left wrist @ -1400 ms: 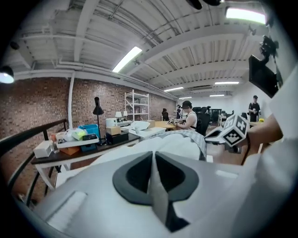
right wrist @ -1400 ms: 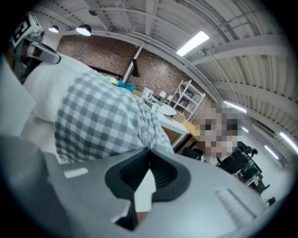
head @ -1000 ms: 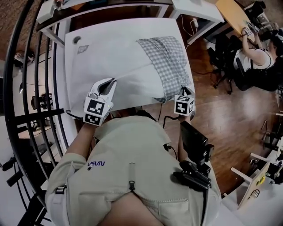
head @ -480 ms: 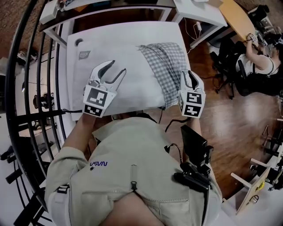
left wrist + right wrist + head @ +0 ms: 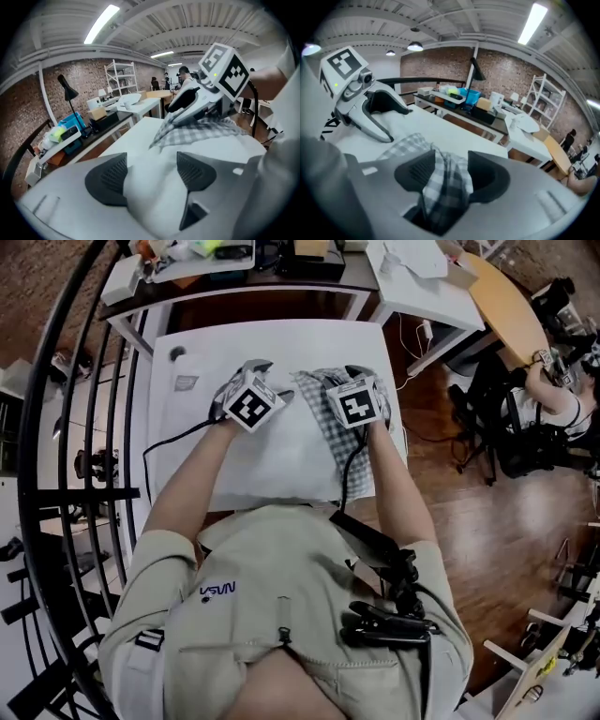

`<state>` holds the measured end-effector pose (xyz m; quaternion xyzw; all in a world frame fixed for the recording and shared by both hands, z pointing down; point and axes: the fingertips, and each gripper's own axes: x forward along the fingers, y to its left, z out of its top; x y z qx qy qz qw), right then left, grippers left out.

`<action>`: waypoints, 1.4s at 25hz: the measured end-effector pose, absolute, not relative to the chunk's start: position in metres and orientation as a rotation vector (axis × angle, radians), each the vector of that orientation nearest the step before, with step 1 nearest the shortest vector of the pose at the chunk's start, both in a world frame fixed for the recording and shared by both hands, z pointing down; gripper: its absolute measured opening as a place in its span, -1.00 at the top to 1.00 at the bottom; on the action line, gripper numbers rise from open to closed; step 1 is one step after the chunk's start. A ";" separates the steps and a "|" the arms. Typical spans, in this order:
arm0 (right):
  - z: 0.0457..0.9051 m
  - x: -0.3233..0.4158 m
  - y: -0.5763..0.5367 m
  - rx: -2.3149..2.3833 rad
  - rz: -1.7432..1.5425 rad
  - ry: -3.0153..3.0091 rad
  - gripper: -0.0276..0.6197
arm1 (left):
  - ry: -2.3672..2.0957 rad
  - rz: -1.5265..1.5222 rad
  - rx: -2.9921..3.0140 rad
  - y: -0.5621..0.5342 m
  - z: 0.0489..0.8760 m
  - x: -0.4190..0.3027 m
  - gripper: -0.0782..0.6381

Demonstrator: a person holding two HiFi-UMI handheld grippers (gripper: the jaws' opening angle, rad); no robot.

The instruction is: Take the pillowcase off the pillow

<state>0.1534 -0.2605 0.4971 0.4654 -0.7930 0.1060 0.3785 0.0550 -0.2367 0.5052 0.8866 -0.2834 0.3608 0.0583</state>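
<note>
A white pillow lies on the white table, with the grey checked pillowcase bunched over its right part. My left gripper hovers over the pillow's far middle. Its jaws have just been opening and stand open, and in the left gripper view only bare white pillow lies between the pads. Beside it, my right gripper is over the pillowcase. Its jaws have also just been opening. They stand wide in the right gripper view, with a loose fold of checked pillowcase between them.
A black railing curves along the left. Desks with boxes and clutter stand beyond the table's far edge. To the right is wooden floor, with a seated person at another desk.
Both grippers have moved from the pillow's near edge to its far middle and drawn closer together. Both have gone from shut to open. The right one has let go of the pillowcase's near corner.
</note>
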 end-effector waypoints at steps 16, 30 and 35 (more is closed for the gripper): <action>0.455 0.199 -0.310 1.436 0.044 -1.880 0.85 | -0.925 0.761 2.772 -0.202 0.428 0.014 0.74; 0.495 0.308 -0.360 1.741 0.236 -1.610 0.86 | -0.986 0.664 2.666 -0.217 0.449 -0.007 0.75; 0.520 0.330 -0.358 1.753 0.303 -1.541 0.86 | -1.005 0.686 2.626 -0.243 0.468 -0.012 0.74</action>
